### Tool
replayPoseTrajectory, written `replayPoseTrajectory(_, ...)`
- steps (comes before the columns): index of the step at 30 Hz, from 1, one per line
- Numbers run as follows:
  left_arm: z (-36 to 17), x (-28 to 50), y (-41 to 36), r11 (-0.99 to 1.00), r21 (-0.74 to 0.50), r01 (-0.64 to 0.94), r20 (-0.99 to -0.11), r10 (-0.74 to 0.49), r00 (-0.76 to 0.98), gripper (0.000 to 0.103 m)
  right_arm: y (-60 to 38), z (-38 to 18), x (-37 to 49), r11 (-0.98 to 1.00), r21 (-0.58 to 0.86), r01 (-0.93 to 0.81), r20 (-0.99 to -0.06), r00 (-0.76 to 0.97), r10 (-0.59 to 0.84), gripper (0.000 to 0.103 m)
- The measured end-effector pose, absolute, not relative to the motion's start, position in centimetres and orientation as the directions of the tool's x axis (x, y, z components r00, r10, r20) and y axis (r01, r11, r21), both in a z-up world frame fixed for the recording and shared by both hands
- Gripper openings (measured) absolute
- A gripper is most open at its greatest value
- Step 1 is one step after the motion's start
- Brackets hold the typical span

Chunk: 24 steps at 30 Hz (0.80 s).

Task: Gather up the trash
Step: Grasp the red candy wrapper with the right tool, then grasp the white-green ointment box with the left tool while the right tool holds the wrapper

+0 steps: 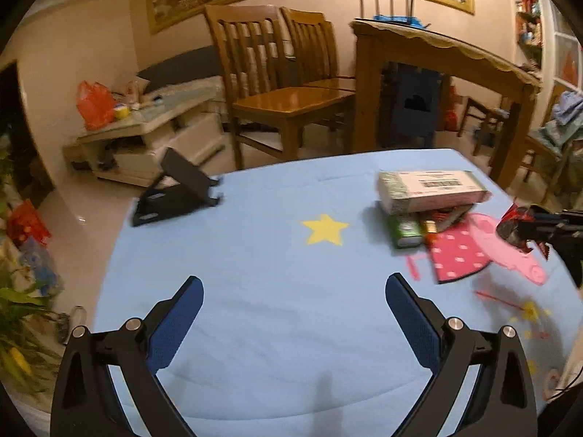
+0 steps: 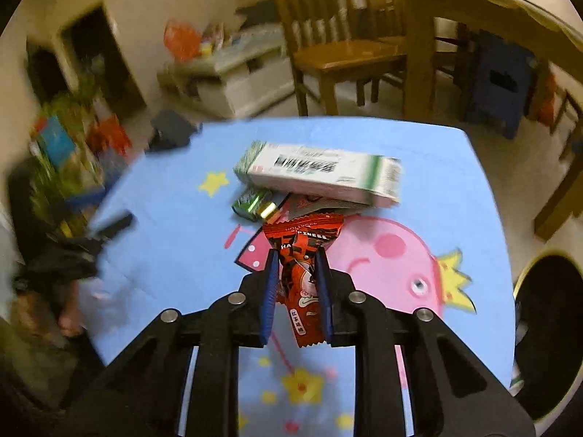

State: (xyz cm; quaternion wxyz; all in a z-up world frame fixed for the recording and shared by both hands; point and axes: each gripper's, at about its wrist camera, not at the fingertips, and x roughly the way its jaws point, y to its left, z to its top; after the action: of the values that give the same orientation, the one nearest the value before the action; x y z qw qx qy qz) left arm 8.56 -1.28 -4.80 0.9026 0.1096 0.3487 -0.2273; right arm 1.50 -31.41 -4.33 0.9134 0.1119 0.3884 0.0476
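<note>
My right gripper (image 2: 296, 255) is shut on a red snack wrapper (image 2: 299, 284), which hangs crumpled between the blue pads above the blue tablecloth (image 2: 175, 255). The left wrist view shows the same wrapper (image 1: 510, 227) in that gripper (image 1: 524, 231) at the far right edge. Just beyond lies a pile: a white and green box (image 2: 320, 174) on a dark packet, with a small green box (image 2: 249, 200) and a gold-capped item (image 2: 267, 211) beside it. My left gripper (image 1: 295, 278) is open over bare cloth, nothing between its fingers.
A black folding stand (image 1: 178, 189) sits at the table's far left corner. A dark round bin opening with a yellow rim (image 2: 546, 327) is off the table's right side. Wooden chairs (image 1: 277, 83) and a wooden table (image 1: 437, 54) stand beyond.
</note>
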Motion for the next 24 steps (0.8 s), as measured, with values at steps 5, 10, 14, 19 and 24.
replayPoseTrajectory(5, -4.7, 8.5, -4.8, 0.813, 0.022, 0.582, -0.682, -0.414, 0.603, 0.097, -37.4, -2.3, -4.4, 0.919, 0.387, 0.072, -0.597, 0.779, 0.190, 0.020)
replayPoseTrajectory(10, -3.9, 10.0, -10.0, 0.684, 0.068, 0.727, -0.692, -0.493, 0.528, 0.097, -41.9, -2.5, -7.9, 0.879, 0.460, 0.127, -0.558, 0.811, 0.175, 0.021)
replayPoseTrajectory(14, -4.1, 12.3, -14.8, 0.476, 0.114, 0.872, -0.742, -0.543, 0.393, 0.097, -43.4, -3.2, -9.2, 0.865, 0.480, 0.147, -0.557, 0.812, 0.172, 0.021)
replayPoseTrajectory(19, -5.6, 16.2, -19.6, 0.369, 0.253, 0.894, -0.775, -0.476, 0.415, 0.089, -44.1, -4.0, -9.3, 0.849, 0.503, 0.162, -0.549, 0.819, 0.169, 0.021)
replayPoseTrajectory(24, -5.7, 19.0, -20.8, 0.319, 0.106, 0.942, -0.791, -0.547, 0.274, 0.085, -44.3, -5.0, -8.1, 0.835, 0.525, 0.164, -0.548, 0.816, 0.184, 0.021)
